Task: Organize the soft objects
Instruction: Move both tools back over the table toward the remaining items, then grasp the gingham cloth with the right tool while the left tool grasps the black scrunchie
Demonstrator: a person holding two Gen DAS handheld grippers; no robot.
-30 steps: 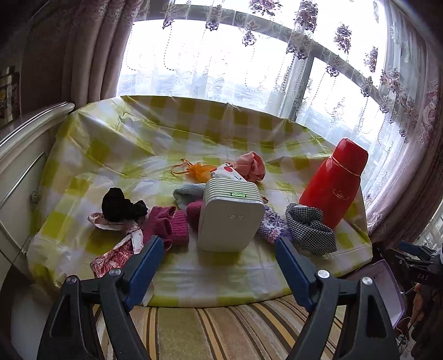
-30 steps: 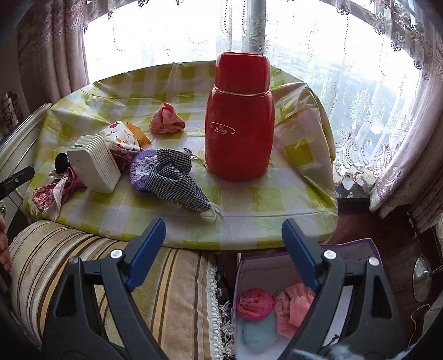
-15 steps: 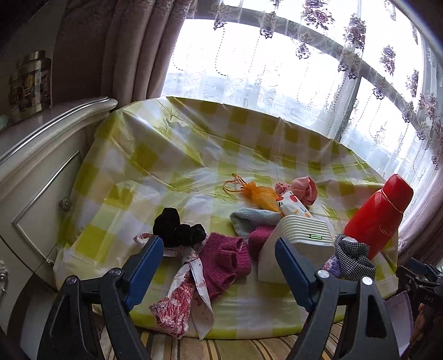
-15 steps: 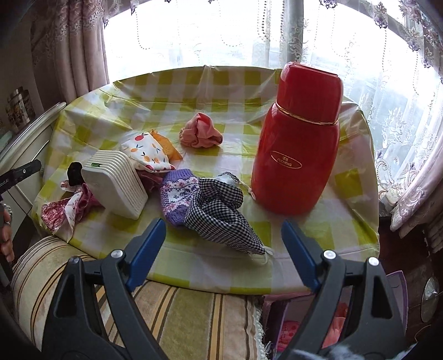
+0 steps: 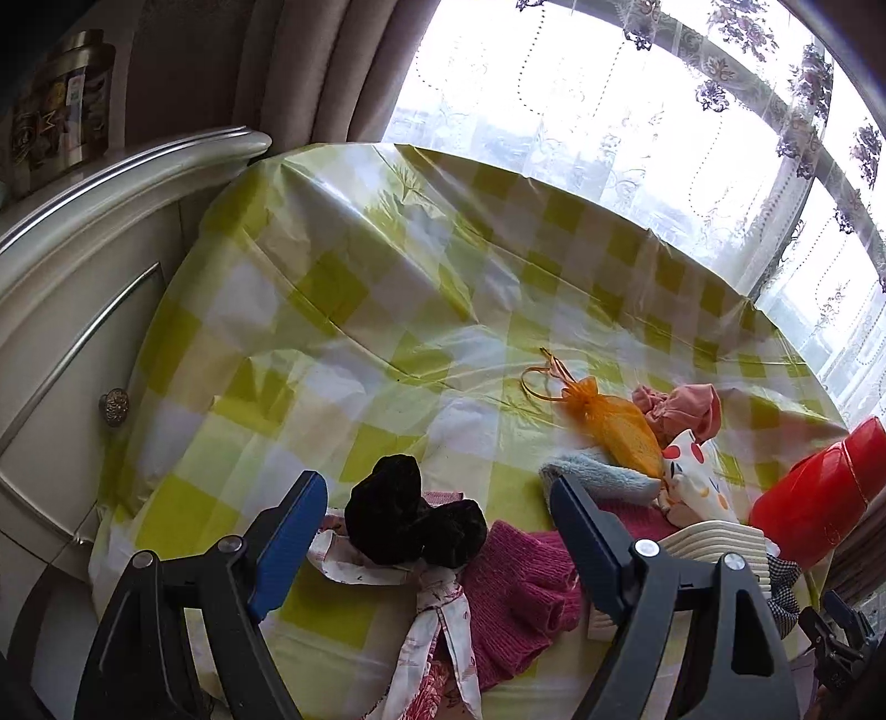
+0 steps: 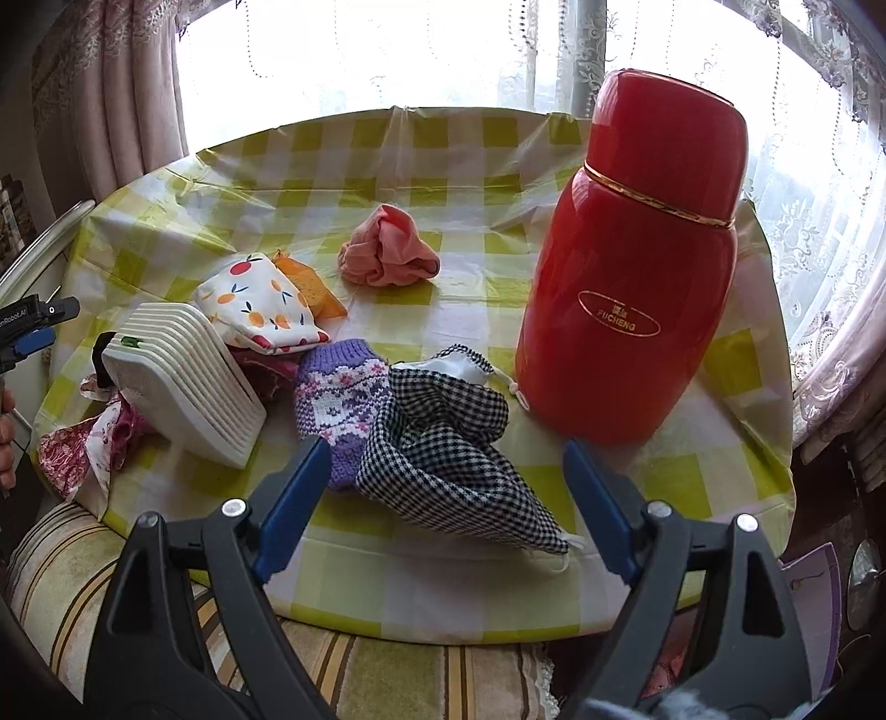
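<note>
Yellow-checked tablecloth [image 6: 421, 149] under lace-curtained window [image 6: 421, 50]

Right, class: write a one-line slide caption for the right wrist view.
Open right gripper hovers over a checked cloth beside a red flask on a cluttered table.

A table [image 6: 653, 487] under a glossy yellow-and-white checked cloth carries everything. Straight ahead of the right gripper [image 6: 437, 504], just beyond its tips, lie a black-and-white checked pouch [image 6: 443, 443] touching a purple knitted piece [image 6: 338, 404]. Ahead to its right stands a red flask [image 6: 637, 266]; to its left a white ribbed device [image 6: 188, 382]. Farther off lies a pink cloth [image 6: 387, 255].
</note>
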